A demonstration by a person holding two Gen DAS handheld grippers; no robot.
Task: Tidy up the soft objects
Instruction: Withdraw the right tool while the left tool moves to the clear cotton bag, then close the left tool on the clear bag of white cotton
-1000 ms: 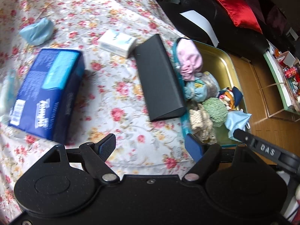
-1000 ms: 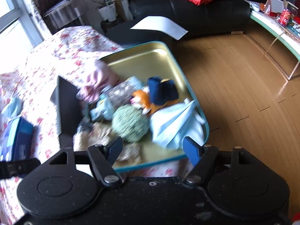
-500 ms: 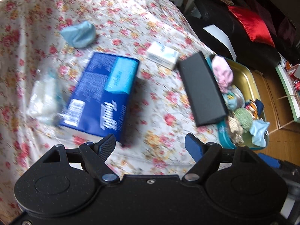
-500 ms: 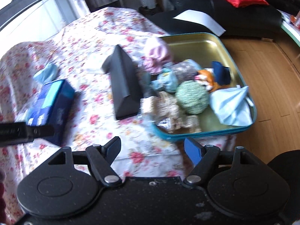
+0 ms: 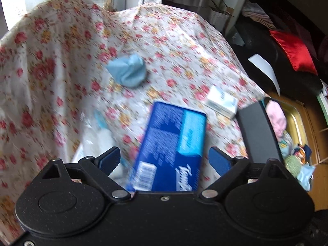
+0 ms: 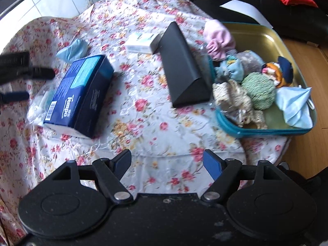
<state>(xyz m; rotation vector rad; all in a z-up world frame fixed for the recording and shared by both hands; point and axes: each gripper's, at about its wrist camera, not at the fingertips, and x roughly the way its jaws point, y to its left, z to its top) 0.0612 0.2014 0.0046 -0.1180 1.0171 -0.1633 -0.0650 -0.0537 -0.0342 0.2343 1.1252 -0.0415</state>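
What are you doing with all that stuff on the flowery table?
Someone is tidying soft things into the gold tray, using a gripper in each hand. The tray holds a pink cloth, a green ball and a light blue cloth. Another blue cloth lies out on the tablecloth. The left gripper is open above the blue Tempo tissue pack. The right gripper is open and empty.

One tissue pack [image 6: 80, 94], one black case [image 6: 184, 67], one tin [image 6: 266, 131], two blue cloths [image 6: 71, 49] [image 6: 293, 106]
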